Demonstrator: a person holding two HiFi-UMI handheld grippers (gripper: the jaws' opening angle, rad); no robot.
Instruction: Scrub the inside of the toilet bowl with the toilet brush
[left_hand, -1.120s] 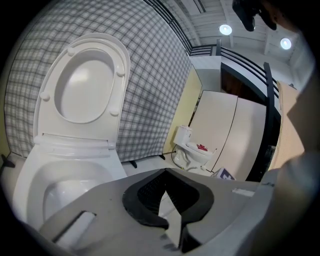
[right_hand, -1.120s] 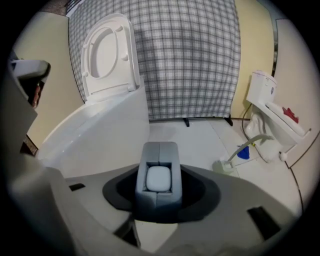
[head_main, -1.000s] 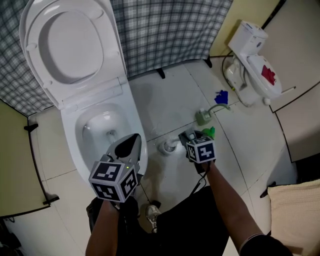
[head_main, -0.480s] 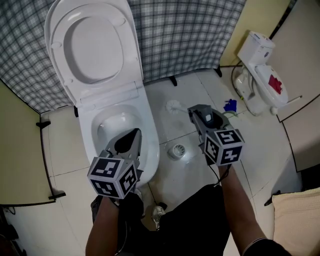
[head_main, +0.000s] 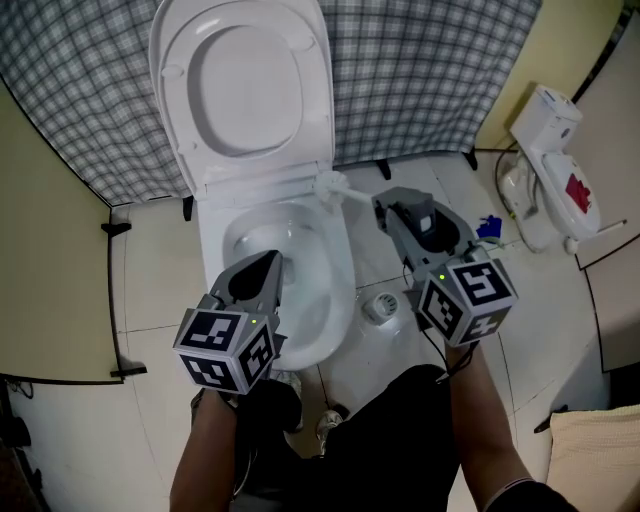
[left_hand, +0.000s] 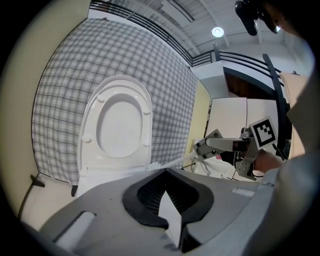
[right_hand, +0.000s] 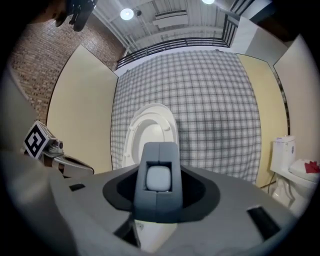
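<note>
right gripper (head_main: 392, 210), clamped on the white bristled toilet brush (head_main: 329, 184) upper centre, may clip the white ceramic toilet rim (head_main: 348, 262); left gripper (head_main: 264, 272) jaws together, empty.

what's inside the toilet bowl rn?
Only bare white porcelain shows in the bowl. The left gripper hangs over its middle and hides much of the bottom. The brush, held by the right gripper, is at the back rim, not inside.

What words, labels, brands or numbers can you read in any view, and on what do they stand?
No readable text in any view.
Left marker cube and right marker cube: black-and-white square patterns only, no letters or digits.
Red patch on the second toilet: too small to tell whether it holds any print.
</note>
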